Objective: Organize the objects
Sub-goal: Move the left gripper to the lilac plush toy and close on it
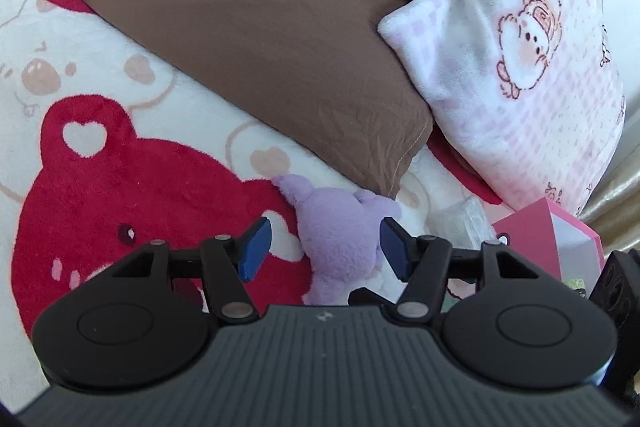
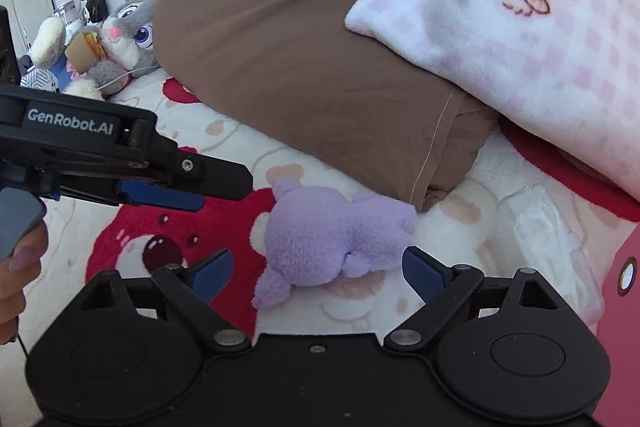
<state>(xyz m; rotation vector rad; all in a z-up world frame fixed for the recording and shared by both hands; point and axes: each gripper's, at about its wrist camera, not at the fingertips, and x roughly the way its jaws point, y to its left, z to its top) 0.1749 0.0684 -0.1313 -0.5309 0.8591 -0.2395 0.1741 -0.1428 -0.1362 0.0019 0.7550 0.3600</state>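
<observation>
Both grippers — left [image 1: 323, 247], right [image 2: 318, 277] — jaws released, apparently not touching purple plush [image 2: 332, 239] on blanket [image 1: 100, 39].

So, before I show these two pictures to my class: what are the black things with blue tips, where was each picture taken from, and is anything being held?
They are two hand-held grippers, each with two blue-padded fingers that a person squeezes by hand; there is no robot arm. Each picture comes from a camera mounted on one gripper, looking forward along its fingers. The first shows the left gripper, the second the right gripper, with the left one entering from the side.

Both point at a small fluffy lilac plush toy lying on a white fleece blanket with red bears. Behind it lie a brown cloth pillow and a pink-checked fleece pillow, and a pink cardboard box stands to one side.

Nothing is held: both pairs of jaws are open, either side of the toy.
</observation>
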